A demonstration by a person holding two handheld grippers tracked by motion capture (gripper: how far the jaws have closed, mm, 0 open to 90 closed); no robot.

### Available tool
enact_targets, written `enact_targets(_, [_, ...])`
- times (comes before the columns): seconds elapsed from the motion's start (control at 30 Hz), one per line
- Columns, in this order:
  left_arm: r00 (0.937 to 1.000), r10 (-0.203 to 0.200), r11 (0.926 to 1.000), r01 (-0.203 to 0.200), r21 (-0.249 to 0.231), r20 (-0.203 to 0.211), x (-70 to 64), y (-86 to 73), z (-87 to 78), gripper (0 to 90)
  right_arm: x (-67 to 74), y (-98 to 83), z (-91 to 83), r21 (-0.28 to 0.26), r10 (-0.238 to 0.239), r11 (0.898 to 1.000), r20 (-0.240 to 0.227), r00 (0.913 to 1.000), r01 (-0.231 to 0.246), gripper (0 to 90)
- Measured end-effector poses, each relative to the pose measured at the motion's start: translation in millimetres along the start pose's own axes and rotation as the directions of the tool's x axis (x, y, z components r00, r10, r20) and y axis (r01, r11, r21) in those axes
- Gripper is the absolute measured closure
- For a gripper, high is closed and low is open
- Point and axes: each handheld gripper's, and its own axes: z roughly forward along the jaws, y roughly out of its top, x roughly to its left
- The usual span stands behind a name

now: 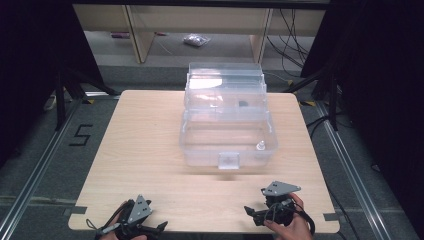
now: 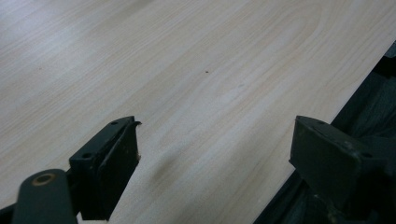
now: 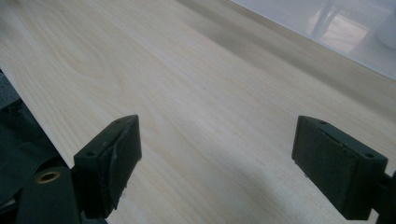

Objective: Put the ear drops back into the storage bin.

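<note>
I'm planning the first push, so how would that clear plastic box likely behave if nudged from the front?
The clear plastic box looks thin-walled and nearly empty, so probably light. On the smooth wooden table it would likely slide rather than tip. Its open lid stands up behind and may wobble.

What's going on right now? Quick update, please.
Left gripper and right gripper open, empty, at near table edge. Clear plastic box open mid-table, untouched. Nothing between.
</note>
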Motion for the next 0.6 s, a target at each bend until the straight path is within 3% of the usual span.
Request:
enact_targets(0.07, [1.0, 0.001, 1.0, -0.001, 0.001, 0.0, -0.1, 0.1, -0.1, 14.9, 2.6, -2.0, -2.3, 0.006, 0.023, 1.0, 0.0, 0.9997, -0.023, 16.6])
enact_targets(0.1, [1.0, 0.001, 1.0, -0.001, 0.001, 0.0, -0.2, 0.1, -0.1, 14.9, 2.2, -3.4, -1.9, -0.004, 0.011, 1.0, 0.001, 0.9999, -0.011, 16.6])
enact_targets(0.13, [1.0, -0.001, 1.0, 0.001, -0.001, 0.002, -0.4, 0.0, 0.1, 14.9, 4.0, -4.1, -3.8, 0.013, 0.038, 0.999, 0.002, 0.9993, -0.038, 16.6])
enact_targets(0.2, [1.0, 0.001, 1.0, -0.001, 0.0, 0.0, -0.3, 0.0, -0.1, 14.9, 2.3, -7.0, -3.2, -0.012, 0.018, 1.0, 0.006, 0.9998, -0.018, 16.6])
enact_targets(0.3, [1.0, 0.005, 1.0, -0.005, 0.004, 0.0, 0.0, 0.1, 0.0, 14.9, 2.5, -9.6, -6.1, -0.001, 0.038, 0.999, 0.017, 0.9991, -0.038, 16.6])
enact_targets(0.33, [1.0, 0.006, 1.0, -0.006, 0.006, 0.0, 0.0, 0.0, 0.1, 14.9, 0.9, -11.2, -6.1, -0.01, 0.021, 1.0, 0.022, 0.9995, -0.021, 16.6])
enact_targets(0.37, [1.0, 0.005, 1.0, -0.005, 0.007, 0.0, -0.1, 0.0, 0.3, 14.9, 3.8, -12.1, -7.1, -0.004, 0.065, 0.998, 0.013, 0.9978, -0.065, 16.6])
enact_targets(0.47, [1.0, 0.005, 1.0, -0.005, 0.009, 0.0, -0.1, 0.0, 0.6, 14.9, 1.7, -15.1, -9.0, -0.005, 0.037, 0.999, 0.023, 0.9991, -0.037, 16.6])
enact_targets(0.6, [0.9999, -0.012, 0.9999, 0.012, 0.003, 0.003, -1.6, -0.5, 1.2, 14.9, 4.1, -19.1, -11.9, 0.006, 0.067, 0.998, 0.023, 0.9975, -0.067, 16.6])
